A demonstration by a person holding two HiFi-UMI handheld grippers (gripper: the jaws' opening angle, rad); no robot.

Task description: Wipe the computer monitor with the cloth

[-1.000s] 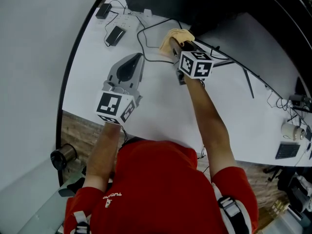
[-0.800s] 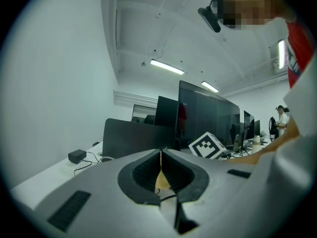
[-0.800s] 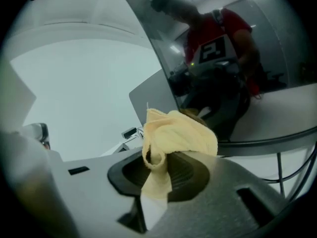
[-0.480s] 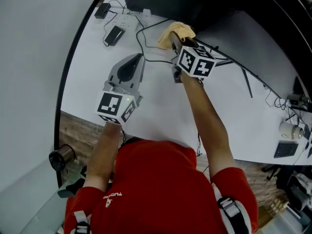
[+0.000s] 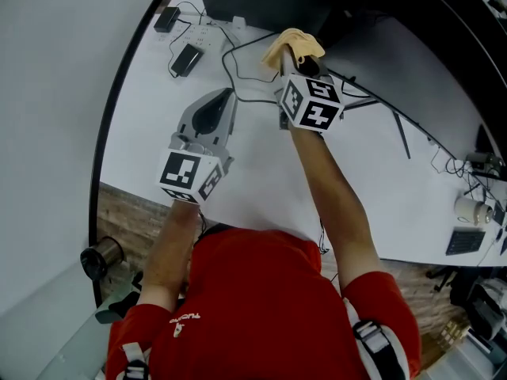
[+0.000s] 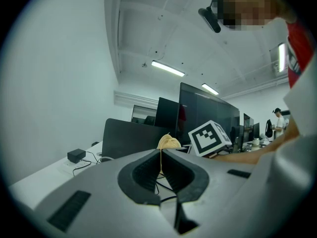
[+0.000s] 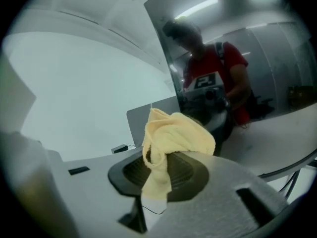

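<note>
A crumpled yellow cloth (image 5: 291,46) (image 7: 171,140) is pinched in my right gripper (image 5: 289,60) (image 7: 158,165), whose jaws are shut on it. The gripper holds the cloth up near the lower edge of the dark computer monitor (image 5: 261,2) (image 7: 233,68) at the back of the white desk (image 5: 269,165). The screen reflects a person in a red shirt. My left gripper (image 5: 214,109) (image 6: 160,168) hovers over the desk to the left, jaws shut with nothing between them. In the left gripper view the cloth (image 6: 168,142) and the right gripper's marker cube (image 6: 209,138) show ahead, in front of the monitor (image 6: 208,115).
Black cables (image 5: 238,70) run across the desk under the monitor. A power strip (image 5: 210,30) and two black adapters (image 5: 187,57) lie at the back left. A white mug (image 5: 473,210) stands at the far right edge. A second dark screen (image 6: 131,138) stands left of the monitor.
My right gripper has lifted the cloth up and slightly away toward the monitor. The left gripper has stayed where it was.
</note>
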